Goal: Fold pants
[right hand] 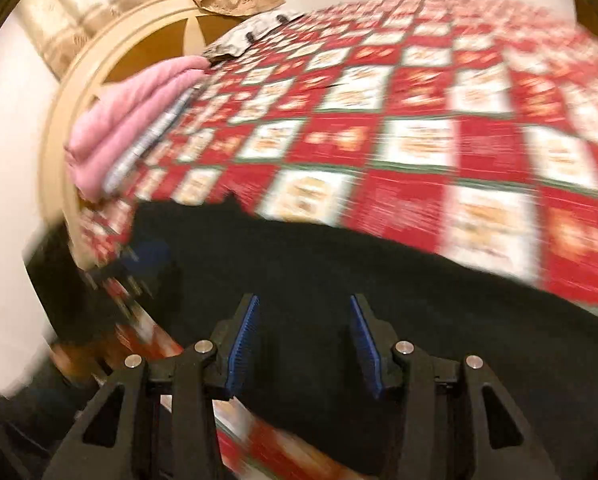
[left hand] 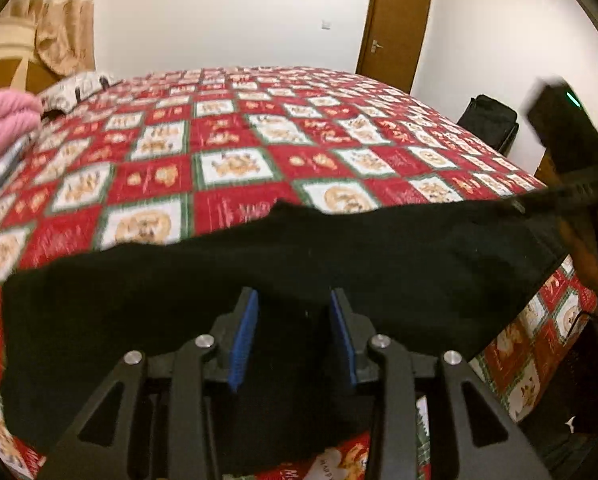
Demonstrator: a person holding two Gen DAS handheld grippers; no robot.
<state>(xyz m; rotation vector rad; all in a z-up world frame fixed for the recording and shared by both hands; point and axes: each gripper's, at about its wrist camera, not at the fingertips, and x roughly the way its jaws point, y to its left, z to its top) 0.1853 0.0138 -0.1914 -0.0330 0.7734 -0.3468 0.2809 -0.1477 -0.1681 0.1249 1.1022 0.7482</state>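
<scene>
I've spread the black pants (left hand: 259, 288) along the bed's (left hand: 227, 152) near edge for folding; my left tool (left hand: 295, 340) and right tool (right hand: 303, 344) hang released above them

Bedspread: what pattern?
Red and white checks with green borders; clearest in the left wrist view.

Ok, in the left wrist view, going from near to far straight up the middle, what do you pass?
Left tongs, standing open → black pants lying along the near edge of the bed → red patterned bedspread → white wall.
</scene>
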